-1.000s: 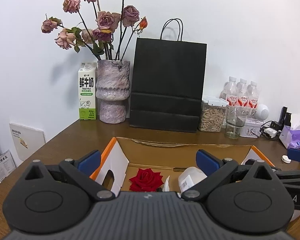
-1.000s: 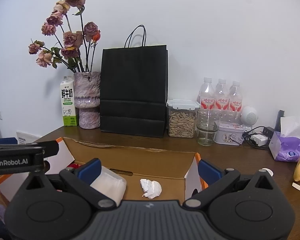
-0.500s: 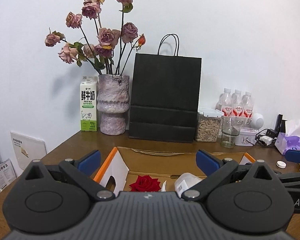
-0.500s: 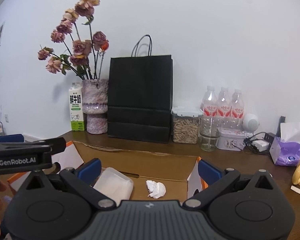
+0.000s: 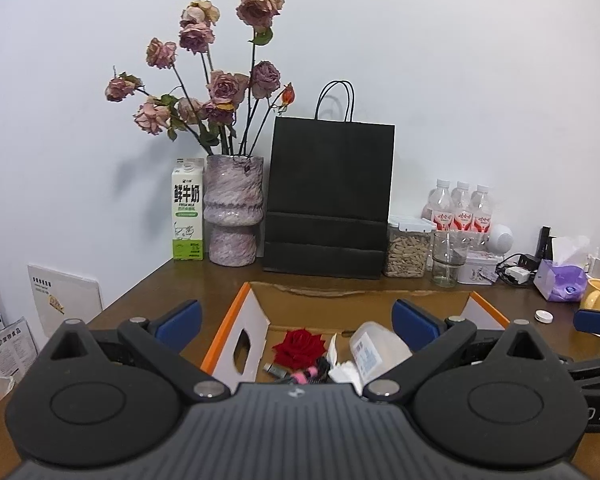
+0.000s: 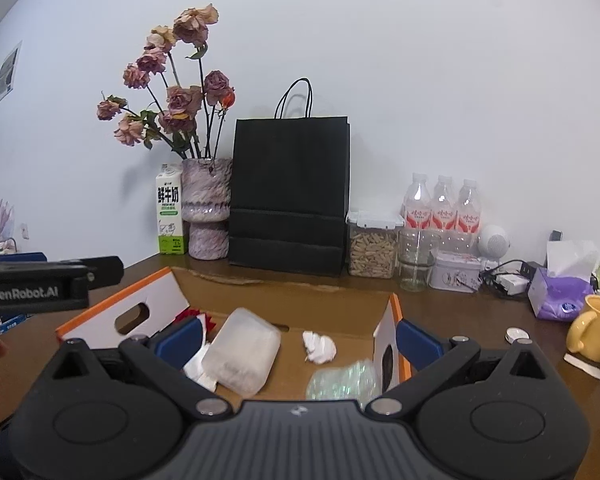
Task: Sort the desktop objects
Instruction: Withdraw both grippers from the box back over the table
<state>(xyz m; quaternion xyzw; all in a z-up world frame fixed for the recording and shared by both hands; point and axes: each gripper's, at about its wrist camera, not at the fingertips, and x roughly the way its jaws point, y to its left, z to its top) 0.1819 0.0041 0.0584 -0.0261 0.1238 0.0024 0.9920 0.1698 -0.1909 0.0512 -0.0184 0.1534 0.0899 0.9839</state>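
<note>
An open cardboard box (image 5: 256,320) with orange edges sits on the brown desk in front of both grippers; it also shows in the right wrist view (image 6: 156,304). Inside lie a red rose (image 5: 299,345), a clear plastic bottle (image 5: 373,350) (image 6: 242,350), crumpled white paper (image 6: 319,346), a shiny plastic wrap (image 6: 345,378) and small pink and dark items (image 5: 300,374). My left gripper (image 5: 296,320) is open and empty above the box's near left part. My right gripper (image 6: 300,338) is open and empty above the box's near right part.
At the back stand a milk carton (image 5: 188,210), a vase of dried roses (image 5: 234,210), a black paper bag (image 5: 327,200), a seed jar (image 5: 405,248), a glass (image 5: 447,258), water bottles (image 5: 459,208). At right are a tissue pack (image 5: 559,278), yellow mug (image 6: 593,328), white cap (image 5: 541,315).
Both grippers have pulled back and risen; the box and desk sit lower and farther in view, and more of the box's contents show. Both stay open.
</note>
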